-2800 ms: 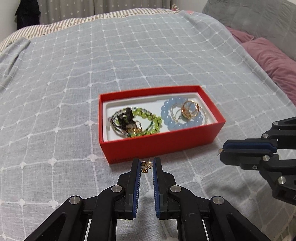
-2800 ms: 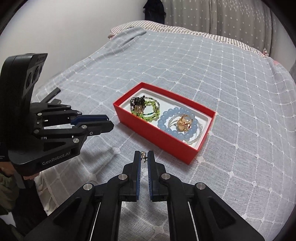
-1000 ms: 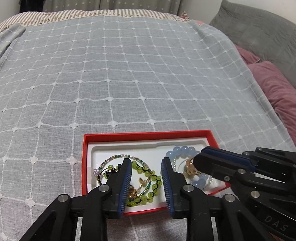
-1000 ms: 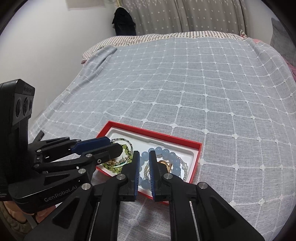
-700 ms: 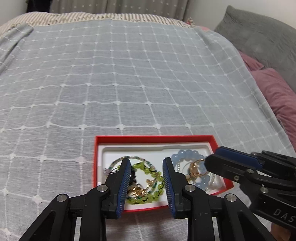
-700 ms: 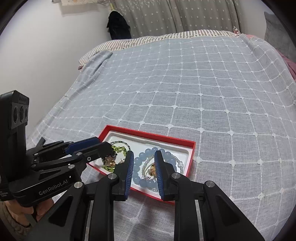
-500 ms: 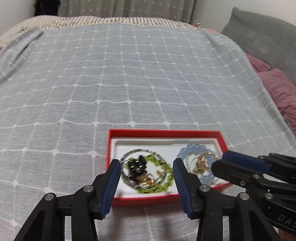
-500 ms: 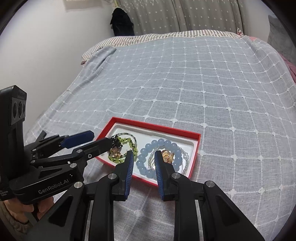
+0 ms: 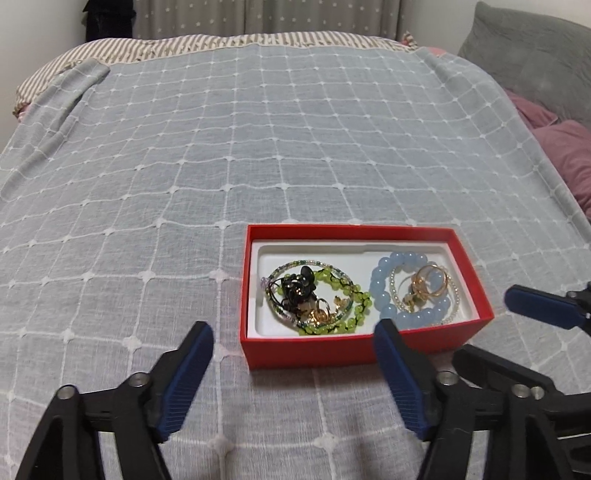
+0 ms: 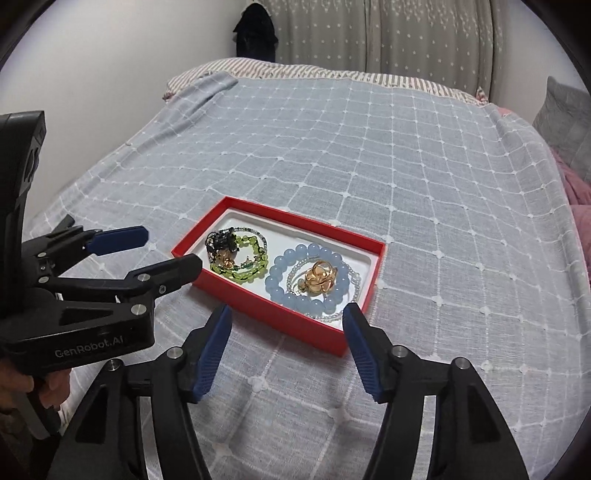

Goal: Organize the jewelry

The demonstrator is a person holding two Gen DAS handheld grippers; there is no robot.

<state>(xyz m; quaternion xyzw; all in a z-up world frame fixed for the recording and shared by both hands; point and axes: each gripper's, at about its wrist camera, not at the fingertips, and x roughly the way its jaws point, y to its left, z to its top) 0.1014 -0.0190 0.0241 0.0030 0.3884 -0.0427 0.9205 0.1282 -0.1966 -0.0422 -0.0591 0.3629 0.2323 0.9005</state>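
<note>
Red box (image 9: pixel 354 349) low and right of centre in the left wrist view, resting on the grey checked blanket (image 9: pixel 258 147); in the right wrist view, same box (image 10: pixel 258 295) just left of centre, set on a slant. White liner inside. In the left half of the box, green beads (image 9: pixel 332 295) tangled with a black piece (image 9: pixel 297 288) and small gold bits; in the right half, blue bracelet (image 9: pixel 388 291) ringing a thin pearl strand and gold rings (image 9: pixel 428 284). Same layout in the right wrist view: green beads (image 10: pixel 243 266) at the box's left end, blue bracelet (image 10: pixel 291 291) and gold rings (image 10: pixel 319 280) at its right end. Left gripper (image 9: pixel 293 334) at the bottom of its own view, jaws wide and opening, nothing between the pads but blanket and the box's near wall; seen also at the left edge of the right wrist view (image 10: pixel 159 247), tips close to the box's left end, contact impossible to tell. Right gripper (image 10: pixel 286 314) at the bottom of its view, jaws wide and opening, empty, spanning the box's near wall without pressing it; one blue pad showing at the right edge of the left wrist view. Part of a hand (image 10: pixel 48 391) at lower left, on the left gripper's handle. Purple pillow (image 9: pixel 565 155) at the right edge, curtain (image 9: pixel 258 16) along the top.
</note>
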